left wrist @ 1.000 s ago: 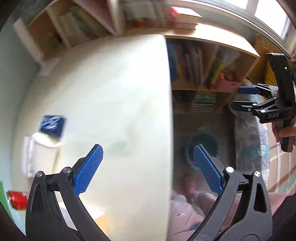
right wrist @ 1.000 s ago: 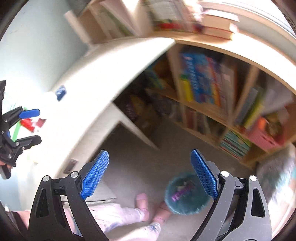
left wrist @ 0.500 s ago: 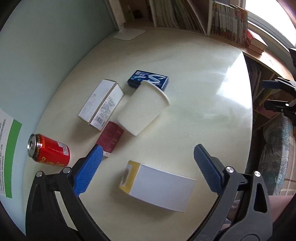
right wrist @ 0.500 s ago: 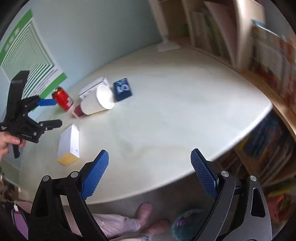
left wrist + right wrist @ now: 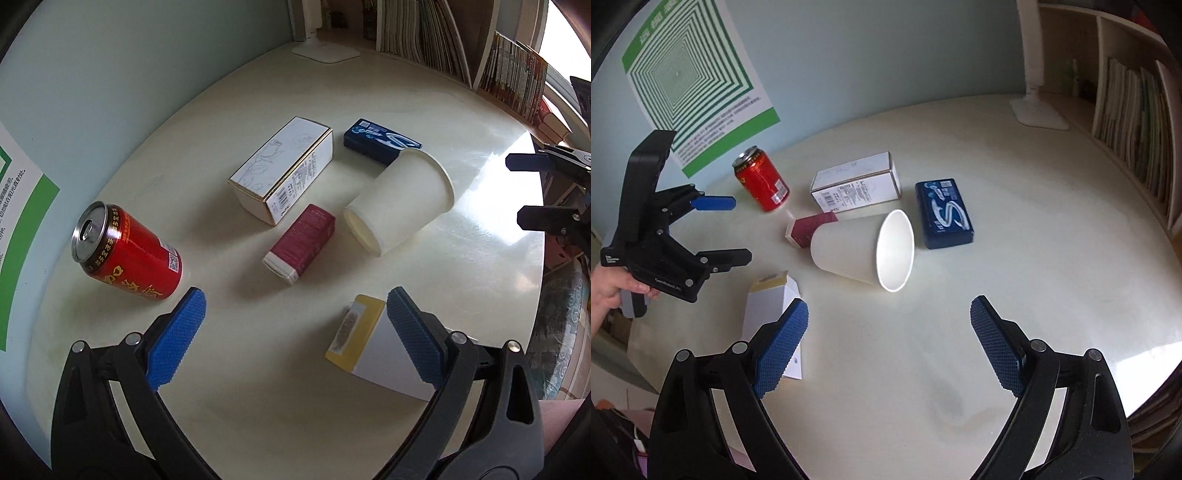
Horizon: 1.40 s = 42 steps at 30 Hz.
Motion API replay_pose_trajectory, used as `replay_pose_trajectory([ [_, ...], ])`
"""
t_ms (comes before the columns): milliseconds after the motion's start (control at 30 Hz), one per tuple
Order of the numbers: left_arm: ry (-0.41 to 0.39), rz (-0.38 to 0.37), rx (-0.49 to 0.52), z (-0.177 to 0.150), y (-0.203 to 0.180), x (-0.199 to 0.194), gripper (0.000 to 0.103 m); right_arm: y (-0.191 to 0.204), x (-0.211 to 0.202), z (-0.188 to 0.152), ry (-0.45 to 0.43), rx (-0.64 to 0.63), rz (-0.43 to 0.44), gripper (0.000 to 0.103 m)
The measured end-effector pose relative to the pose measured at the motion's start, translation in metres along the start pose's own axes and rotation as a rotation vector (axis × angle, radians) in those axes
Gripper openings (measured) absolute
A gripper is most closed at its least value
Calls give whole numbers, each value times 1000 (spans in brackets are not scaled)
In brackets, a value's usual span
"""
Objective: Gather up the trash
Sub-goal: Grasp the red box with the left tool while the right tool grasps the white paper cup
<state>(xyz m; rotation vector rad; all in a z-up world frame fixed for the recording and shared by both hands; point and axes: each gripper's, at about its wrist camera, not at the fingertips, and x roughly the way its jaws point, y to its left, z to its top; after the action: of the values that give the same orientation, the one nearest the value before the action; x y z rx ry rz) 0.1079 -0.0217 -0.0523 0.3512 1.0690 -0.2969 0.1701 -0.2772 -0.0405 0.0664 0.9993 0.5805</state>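
Observation:
Trash lies on a round cream table [image 5: 369, 85]: a red can [image 5: 129, 254] [image 5: 761, 183], a white carton [image 5: 284, 177] [image 5: 857, 186], a small maroon box [image 5: 301, 243] [image 5: 809, 229], a tipped white paper cup [image 5: 402, 205] [image 5: 864, 251], a dark blue pack [image 5: 380, 142] [image 5: 943, 214] and a yellow-ended white box [image 5: 373, 347] [image 5: 774, 306]. My left gripper [image 5: 295, 332] is open and empty above the table between the can and the yellow-ended box. My right gripper [image 5: 890, 343] is open and empty, just in front of the cup.
A white lamp base [image 5: 327, 53] [image 5: 1039, 114] stands at the table's far side. Bookshelves [image 5: 1137, 122] line the right. A green poster [image 5: 698, 85] hangs on the pale blue wall. The table edge [image 5: 1145, 391] drops off at right.
Both grippers swung from facing the shelves and floor bin to facing the tabletop, and moved closer to the trash. Both stay open.

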Motion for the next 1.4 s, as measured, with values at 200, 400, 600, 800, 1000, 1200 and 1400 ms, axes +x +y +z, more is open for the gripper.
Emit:
replay_pose_trajectory([
  [200,33,-12,-34,-1,19,27,96,8,24,15,34,-1,22,88],
  [400,42,-62,-76,0,32,47,96,13,43,27,62,-6,33,83],
  [600,42,-94,-85,8,36,61,96,13,58,37,81,1,47,75],
  [800,51,-108,-77,14,36,76,96,14,68,42,88,18,79,74],
  [1000,58,-132,-88,19,34,89,96,18,80,42,115,24,91,65],
  [1200,60,-156,-77,25,26,99,83,20,86,40,132,26,89,57],
  [1400,52,-161,-43,31,11,102,57,18,90,36,142,44,97,45],
])
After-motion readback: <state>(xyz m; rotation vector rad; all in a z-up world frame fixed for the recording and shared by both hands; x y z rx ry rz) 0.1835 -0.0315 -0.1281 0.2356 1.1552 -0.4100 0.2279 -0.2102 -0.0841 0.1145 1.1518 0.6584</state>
